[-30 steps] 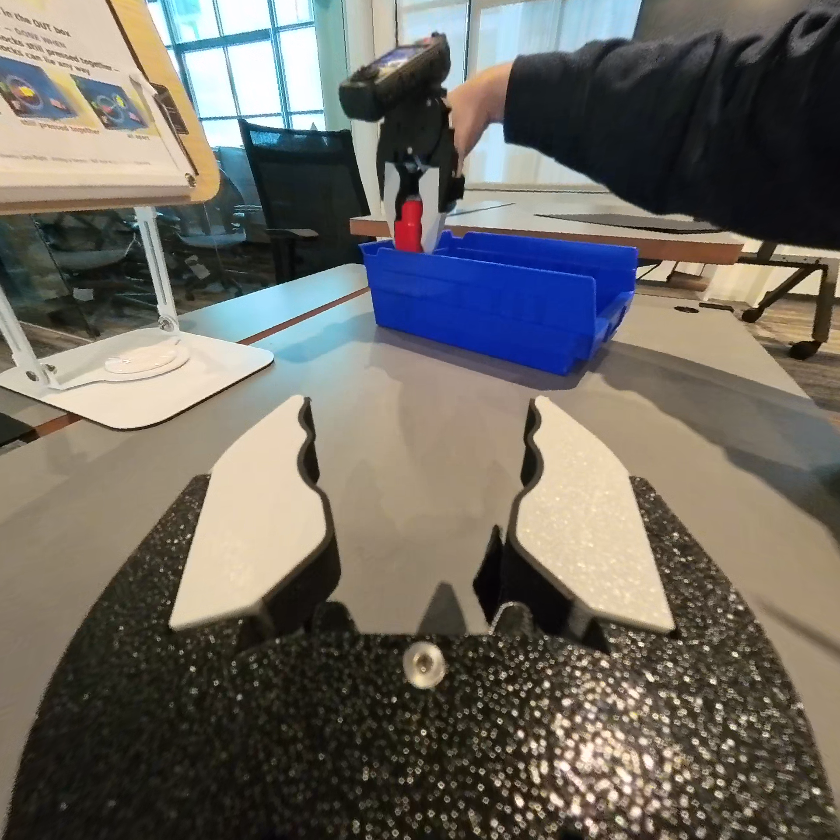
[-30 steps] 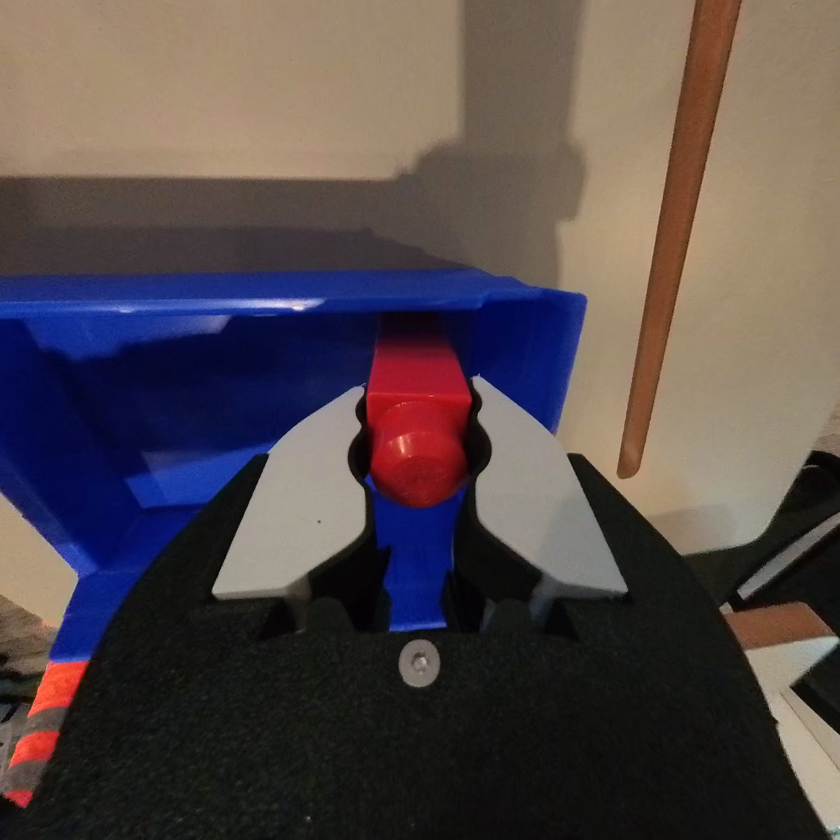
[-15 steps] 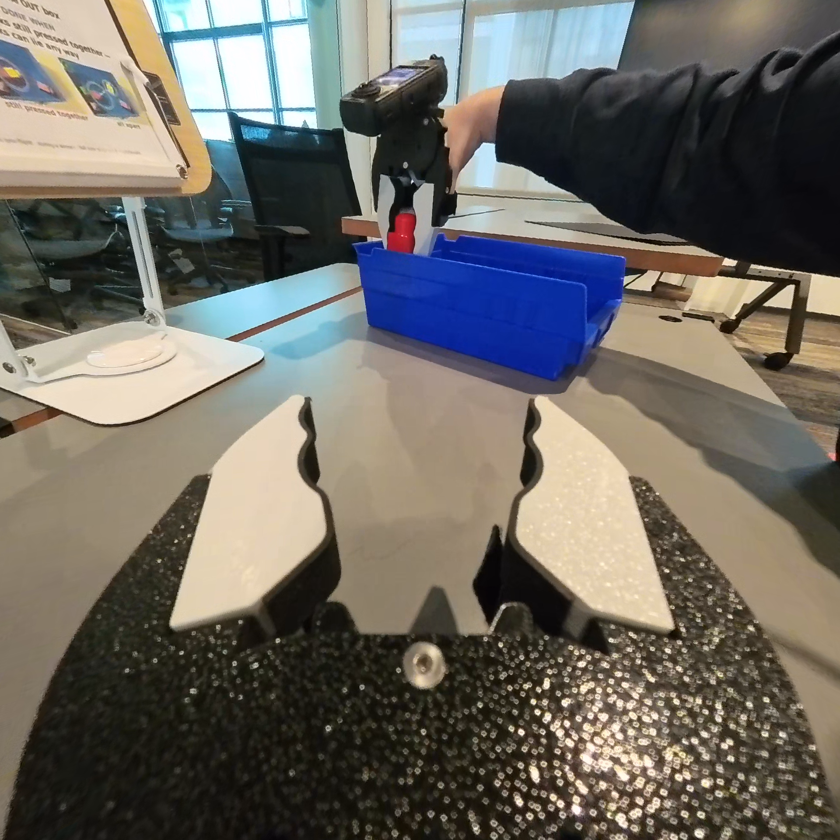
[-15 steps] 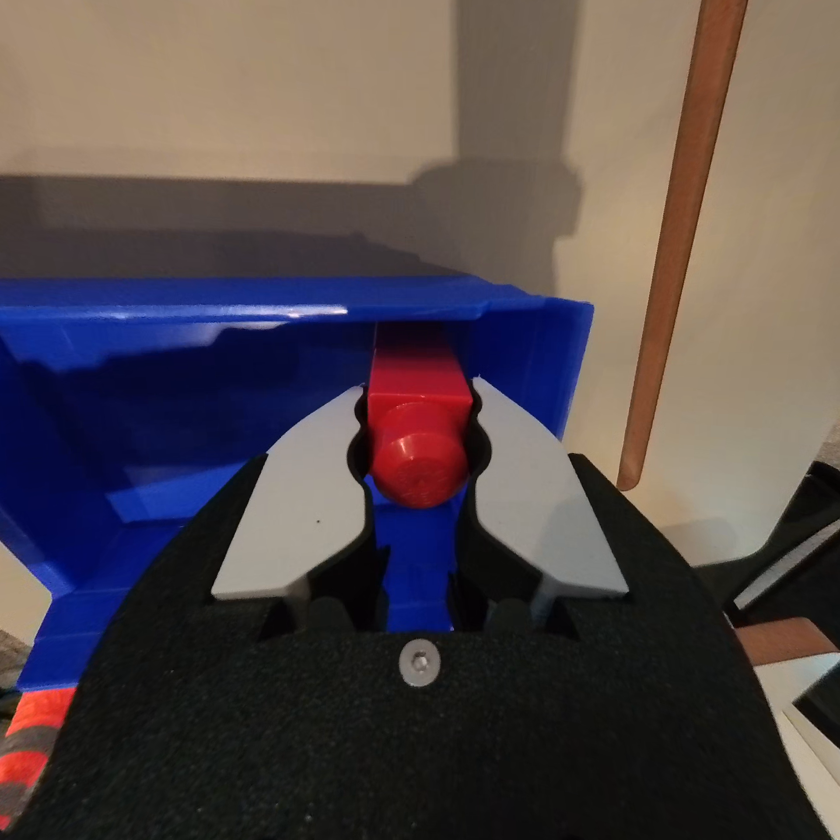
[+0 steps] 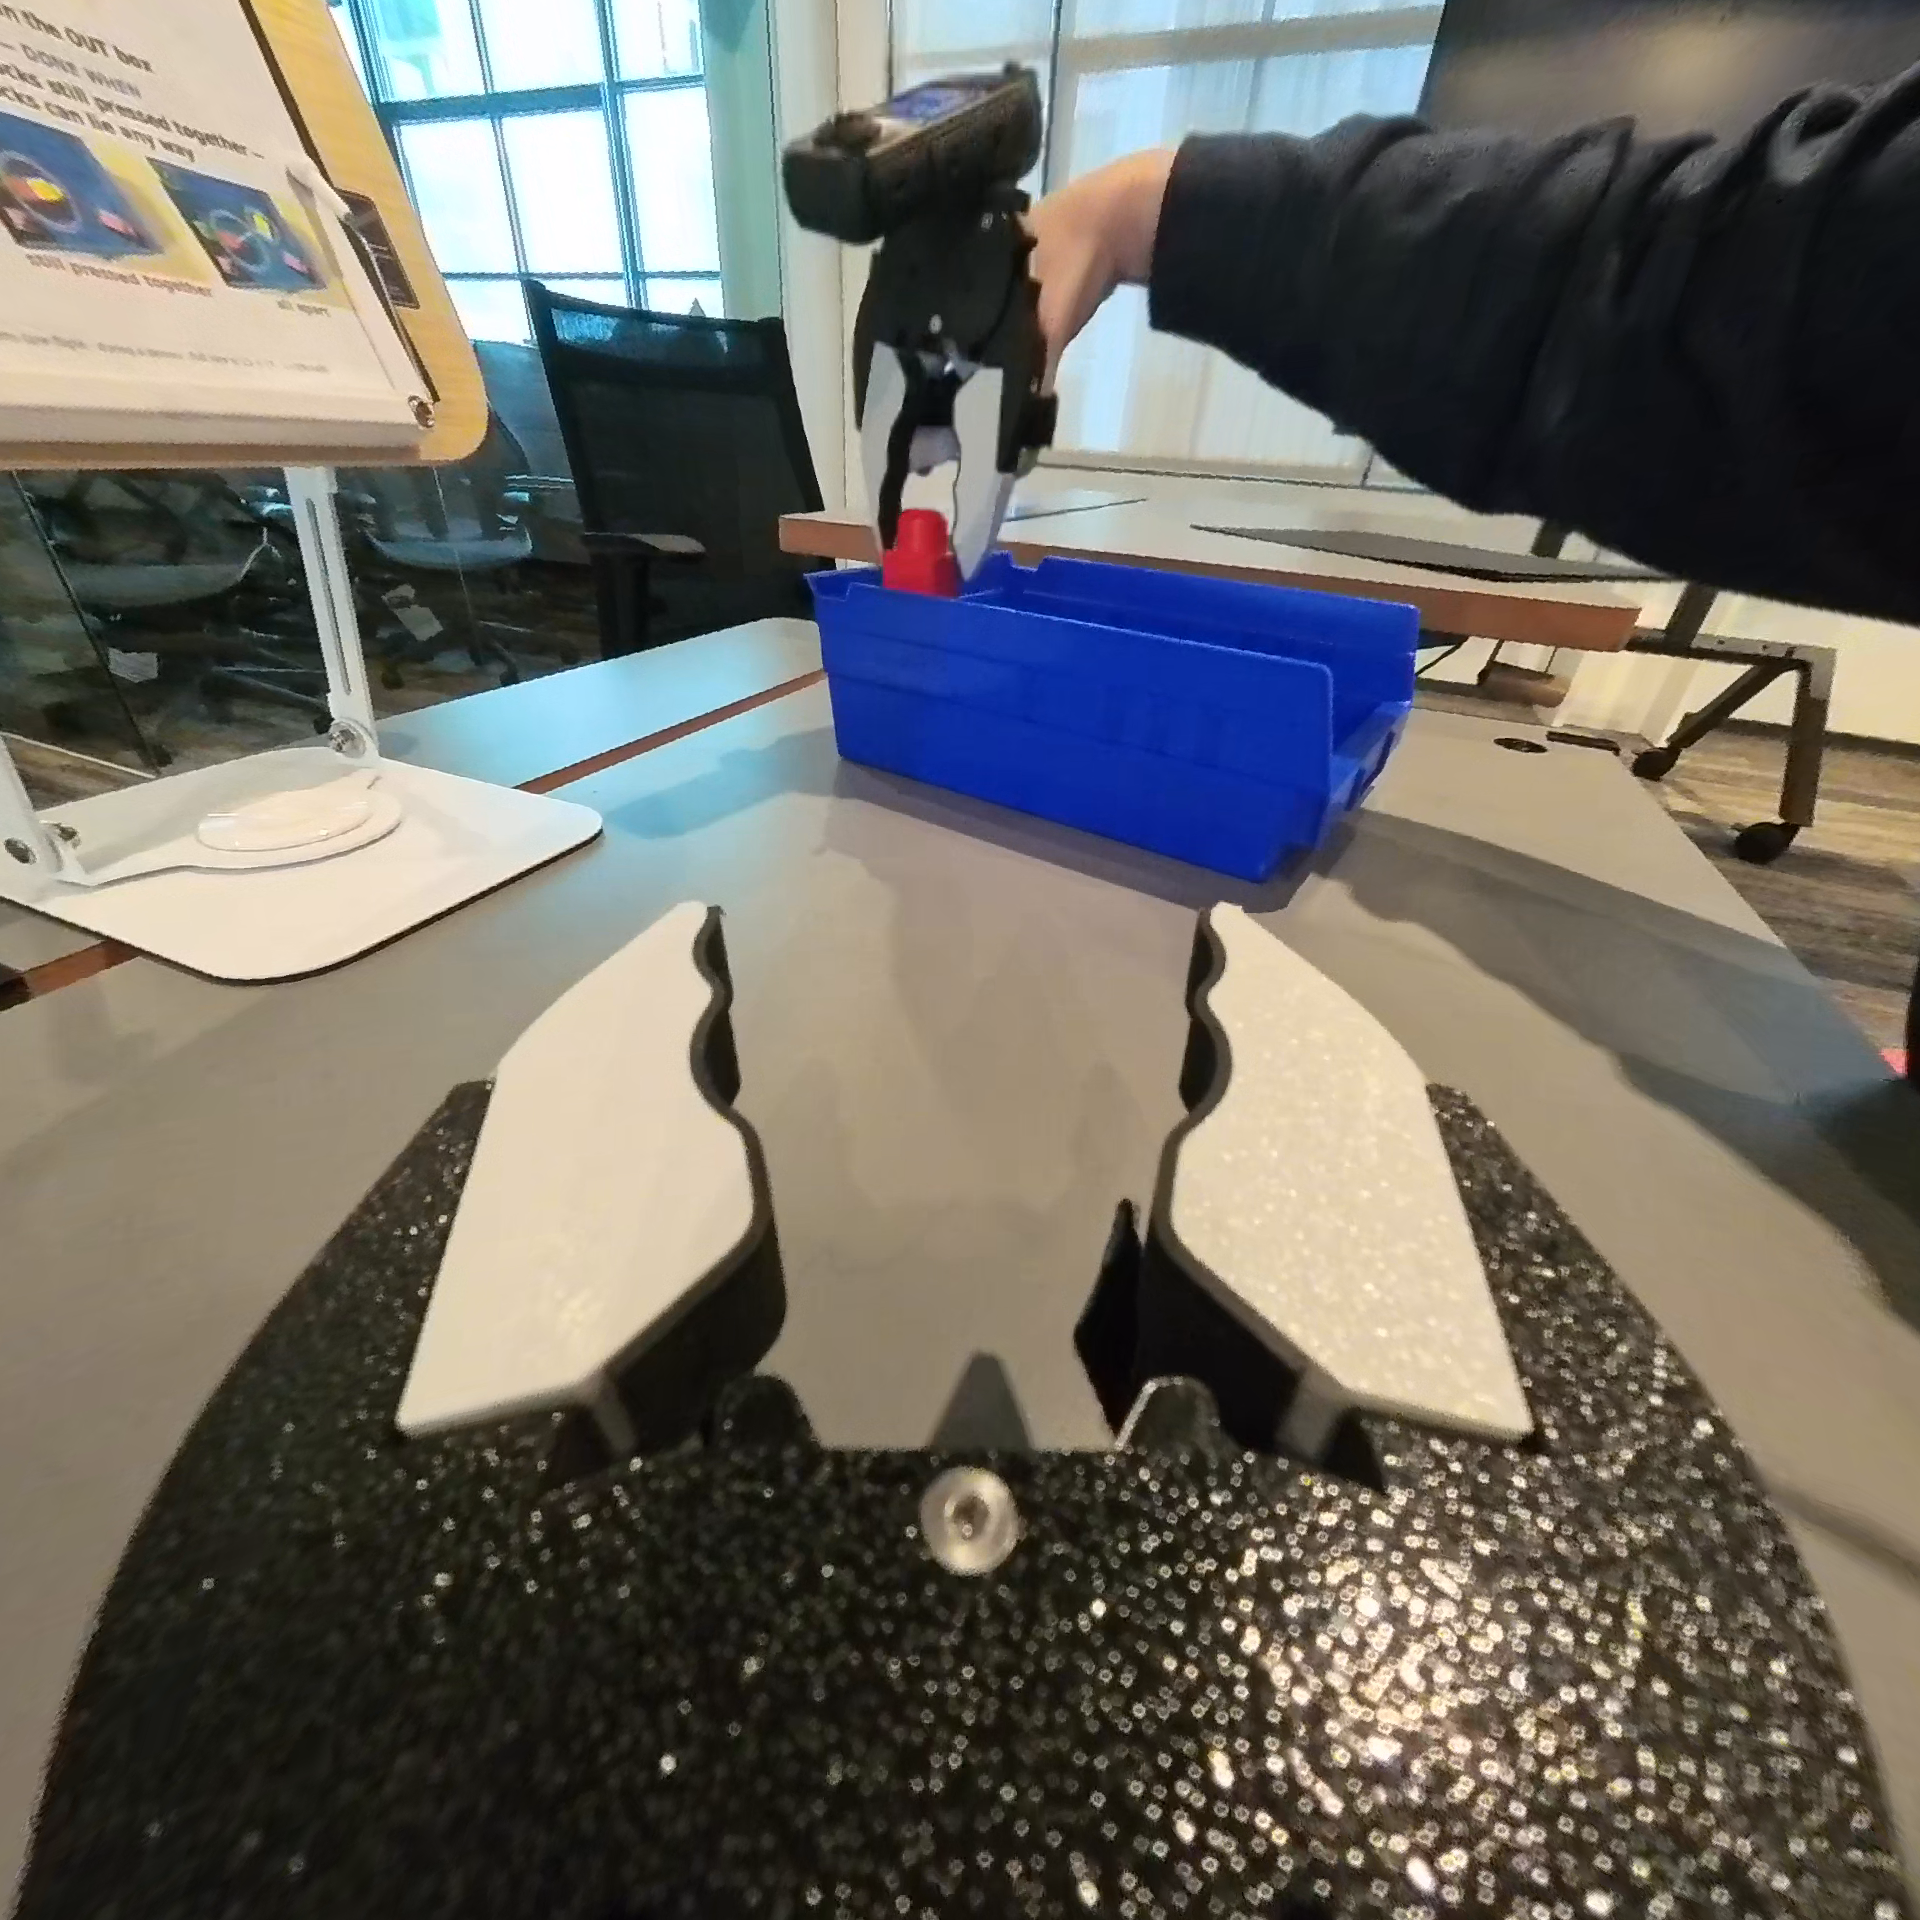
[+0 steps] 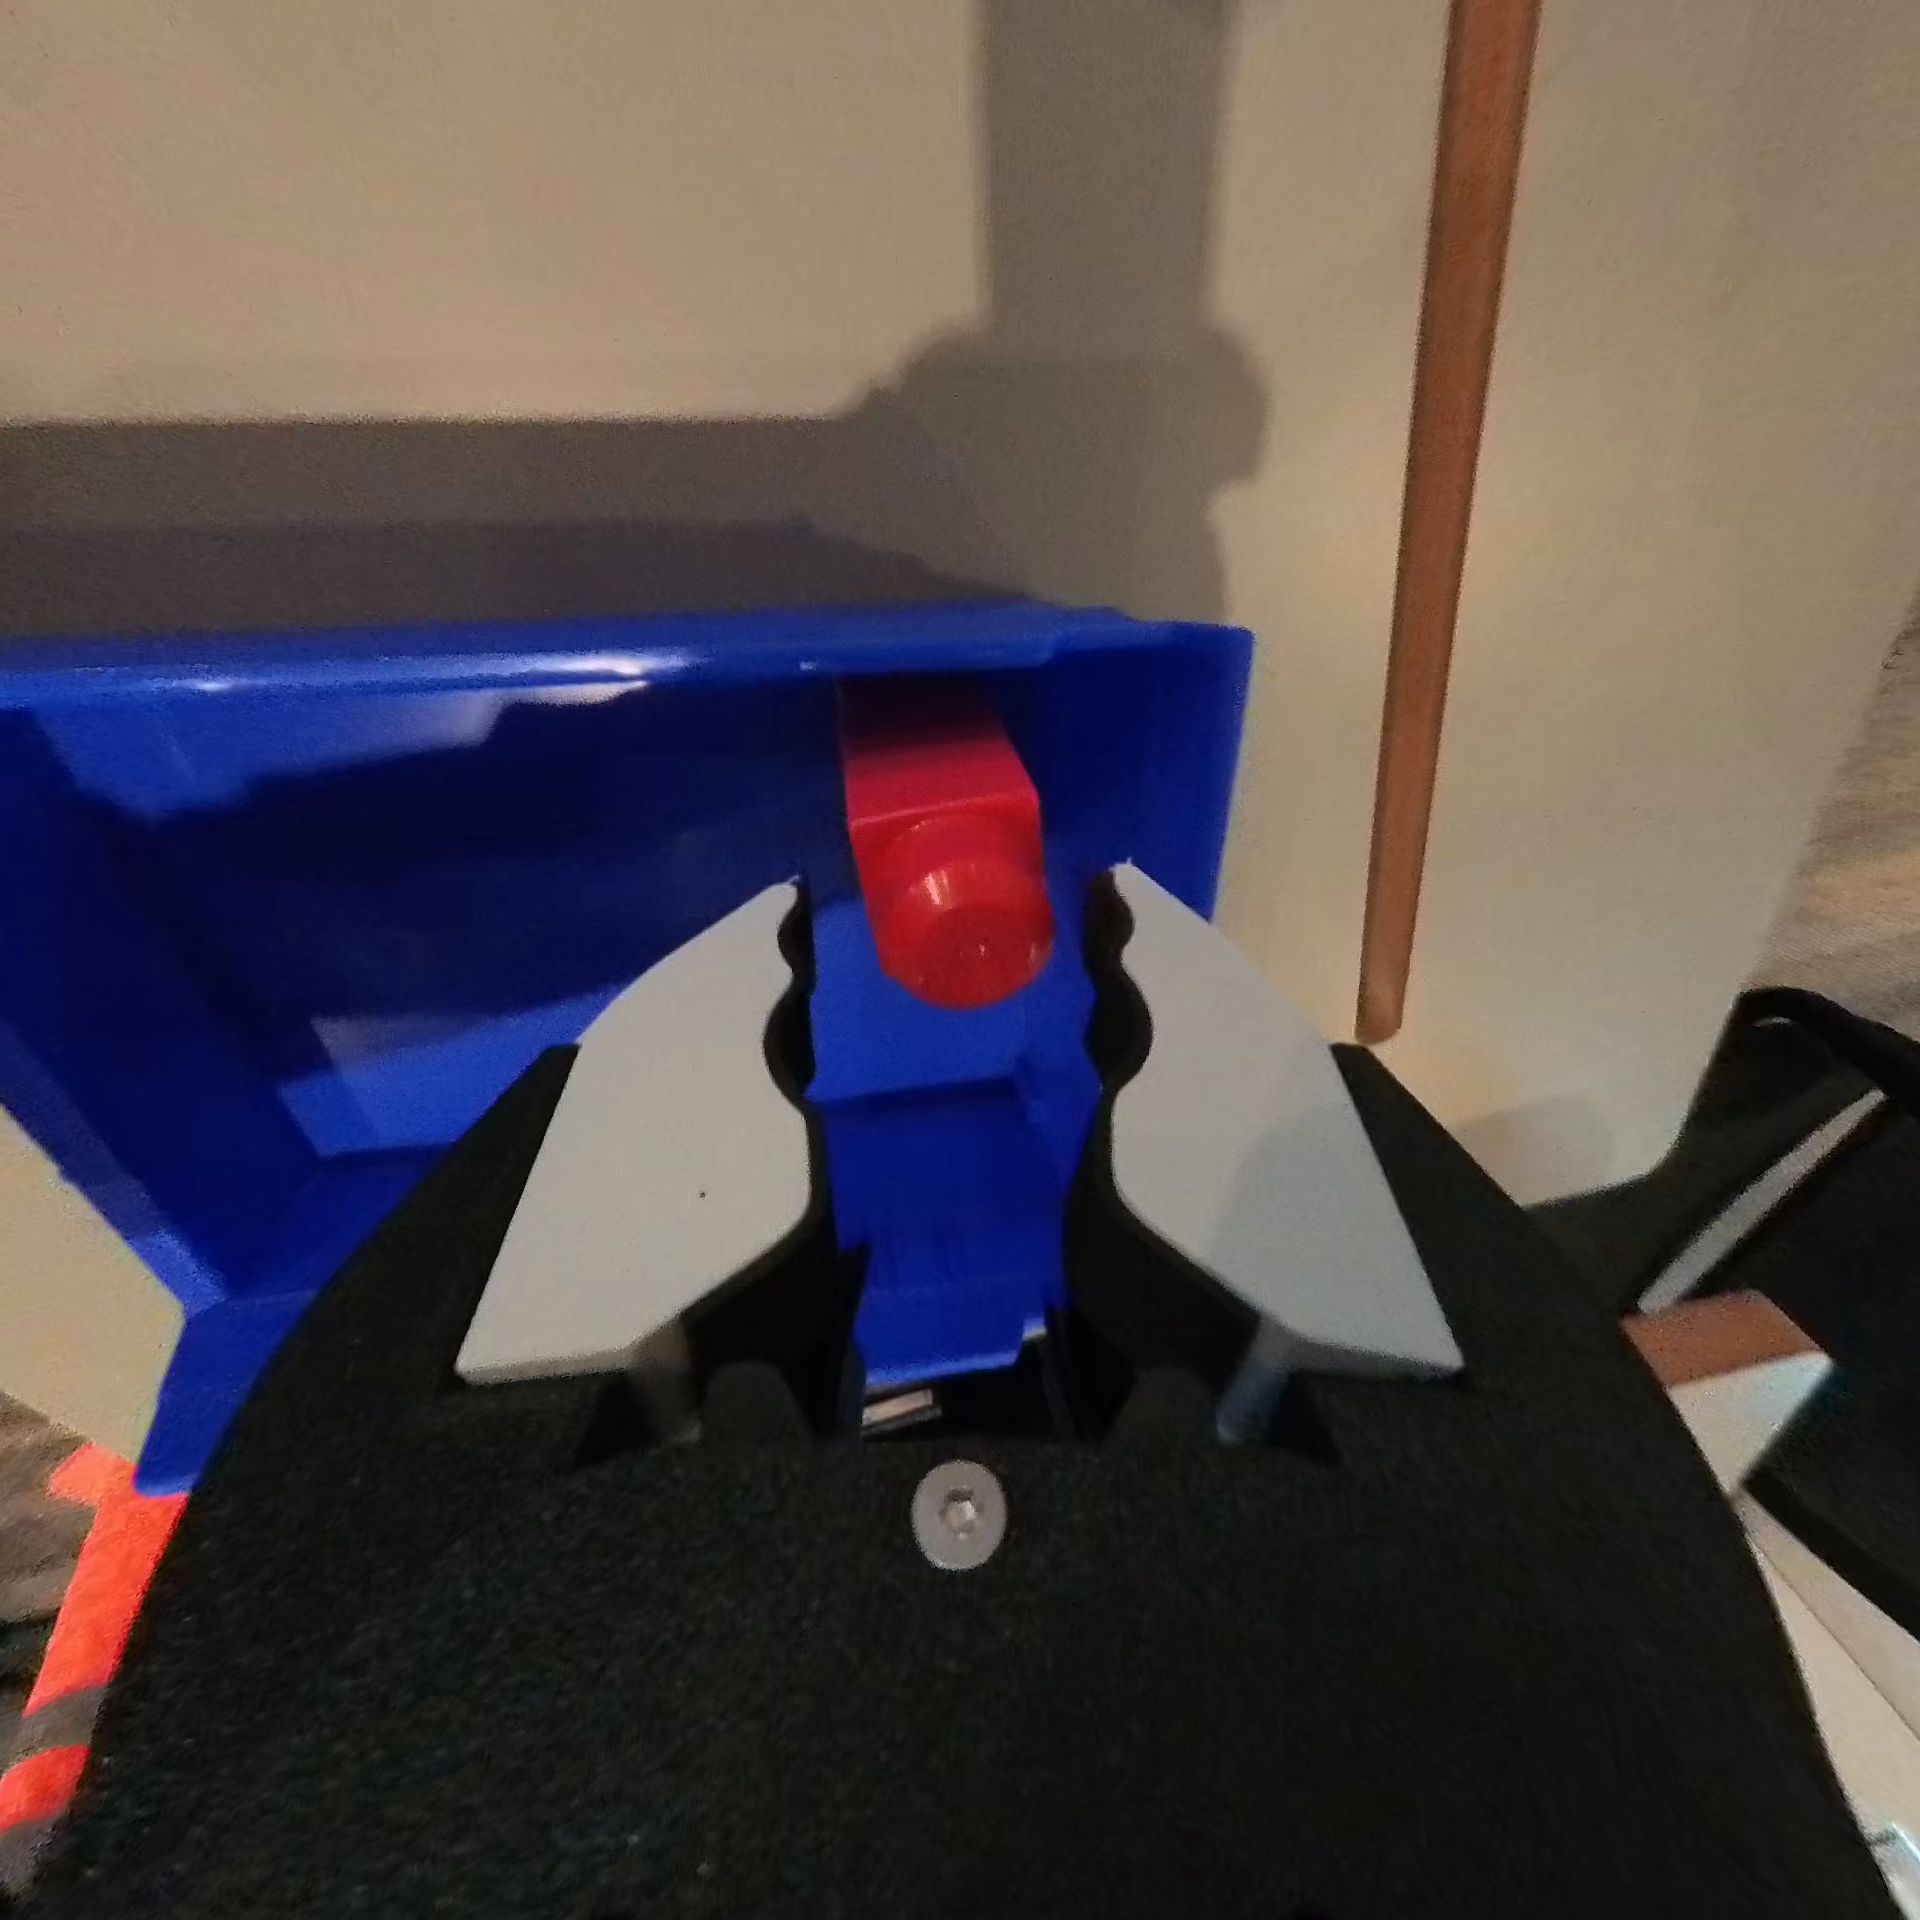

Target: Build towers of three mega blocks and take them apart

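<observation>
A red mega block (image 6: 951, 878) stands in the far corner of the blue bin (image 6: 416, 831), its stud facing the camera. My right gripper (image 6: 951, 904) is open just above it, fingers apart on either side and not touching it. In the left wrist view the right gripper (image 5: 940, 540) hangs over the bin's (image 5: 1091, 717) far left corner with the red block (image 5: 920, 556) between its tips. My left gripper (image 5: 956, 925) is open and empty, low over the grey table (image 5: 935, 997).
A white stand (image 5: 301, 862) carrying an instruction board (image 5: 177, 208) sits at the left of the table. A person's dark sleeve (image 5: 1558, 322) reaches across from the right. A brown seam (image 6: 1439, 499) runs along the table beside the bin. The grippers' ends are close to 35 cm from one another.
My right gripper has opened and let go of the red block, which now stands in the bin's corner. The gripper has lifted slightly. My left gripper stays open.
</observation>
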